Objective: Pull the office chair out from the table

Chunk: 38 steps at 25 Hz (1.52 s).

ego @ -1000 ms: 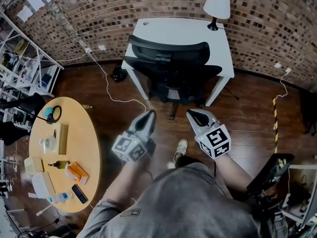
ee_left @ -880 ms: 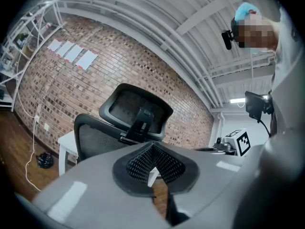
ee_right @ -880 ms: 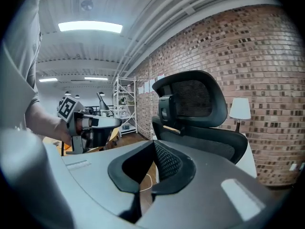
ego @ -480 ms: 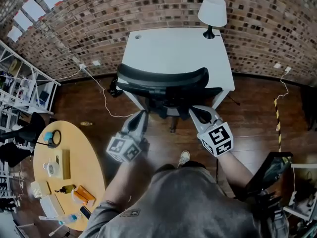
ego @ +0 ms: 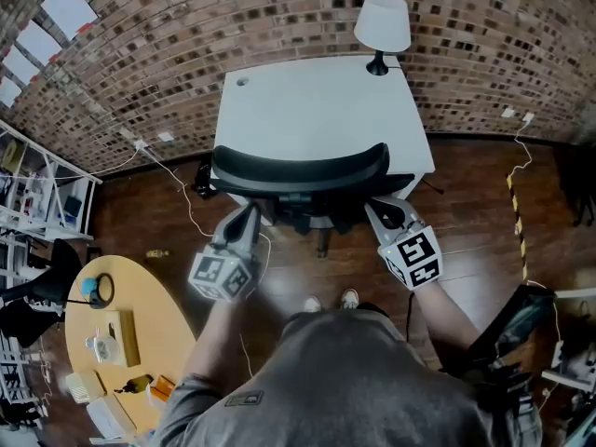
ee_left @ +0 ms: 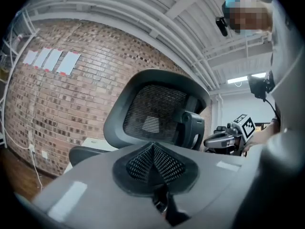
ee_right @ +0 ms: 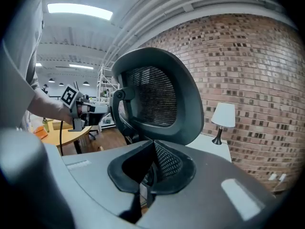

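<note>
Both grippers are up at the chair now. The left gripper [ego: 248,214] has its jaws pressed together with nothing between them, and the right gripper [ego: 382,210] is closed and empty too. The office chair [ego: 298,169] stands just ahead of both tips. Its black mesh backrest spans the gap between them, left gripper near its left end, right gripper near its right end. Neither gripper view shows a tip touching it.

Beyond the chair, farther from the grippers, is the white table [ego: 317,96], with the seat tucked under its near edge. A white-shaded lamp [ego: 383,21] sits at the table's far corner, ahead of the right gripper. Each marker cube [ego: 413,257] carries a black-and-white square pattern, not lettering. Pale sheets [ego: 67,7] hang on the brick wall far out beyond the left gripper, too small to read. A round wooden table [ego: 140,343] lies behind and outside the left gripper.
</note>
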Available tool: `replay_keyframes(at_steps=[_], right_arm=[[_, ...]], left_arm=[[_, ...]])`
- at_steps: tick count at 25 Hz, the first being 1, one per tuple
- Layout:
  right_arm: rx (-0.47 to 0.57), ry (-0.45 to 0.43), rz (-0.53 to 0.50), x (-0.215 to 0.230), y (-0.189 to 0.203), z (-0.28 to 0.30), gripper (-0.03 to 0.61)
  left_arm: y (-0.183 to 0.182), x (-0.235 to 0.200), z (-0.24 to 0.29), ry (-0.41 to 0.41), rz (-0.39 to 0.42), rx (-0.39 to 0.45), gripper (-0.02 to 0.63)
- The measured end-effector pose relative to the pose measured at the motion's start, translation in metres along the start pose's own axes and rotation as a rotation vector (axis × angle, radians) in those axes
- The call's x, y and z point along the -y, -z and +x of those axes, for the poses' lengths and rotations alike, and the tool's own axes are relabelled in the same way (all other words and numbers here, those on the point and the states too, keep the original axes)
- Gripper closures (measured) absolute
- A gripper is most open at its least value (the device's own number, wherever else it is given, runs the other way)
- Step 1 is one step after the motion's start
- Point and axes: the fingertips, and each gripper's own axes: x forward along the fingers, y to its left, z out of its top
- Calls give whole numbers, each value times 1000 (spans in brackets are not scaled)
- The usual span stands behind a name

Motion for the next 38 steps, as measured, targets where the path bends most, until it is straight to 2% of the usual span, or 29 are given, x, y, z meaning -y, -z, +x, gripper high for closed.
replay_keyframes(at_steps=[3, 6, 7, 9, 12, 16, 21, 24, 27, 29, 32, 38], right_arm=[[6, 38, -12, 10, -6, -1, 565], [25, 71, -2, 23, -15, -4, 506], [21, 77, -8, 28, -15, -4, 483], [-8, 78, -48, 37, -13, -1, 425], [-94, 74, -156, 47, -7, 4, 365], [-234, 40, -295, 52, 14, 14, 330], [-372, 2, -478, 50, 30, 29, 316], [-411, -25, -523, 51, 32, 35, 315], [-440, -73, -545, 45, 35, 41, 316], [-456, -96, -560, 42, 36, 44, 316], [-479, -113, -578, 43, 39, 46, 319], [-511, -114, -610, 46, 43, 48, 327]], left_arm=[[-11, -16, 3, 5, 51, 10, 612], [-23, -31, 5, 22, 70, 24, 609], [-26, -36, 7, 27, 85, 18, 594], [-26, -45, 14, 44, 141, -17, 498], [-14, -57, 22, 90, 295, -121, 430], [8, -61, 31, 177, 524, -265, 401], [8, -63, 33, 235, 720, -326, 397], [11, -66, 33, 268, 815, -358, 399], [18, -73, 29, 291, 852, -389, 399], [20, -83, 25, 281, 836, -404, 373], [28, -92, 29, 294, 819, -438, 367], [56, -89, 52, 396, 910, -549, 350]])
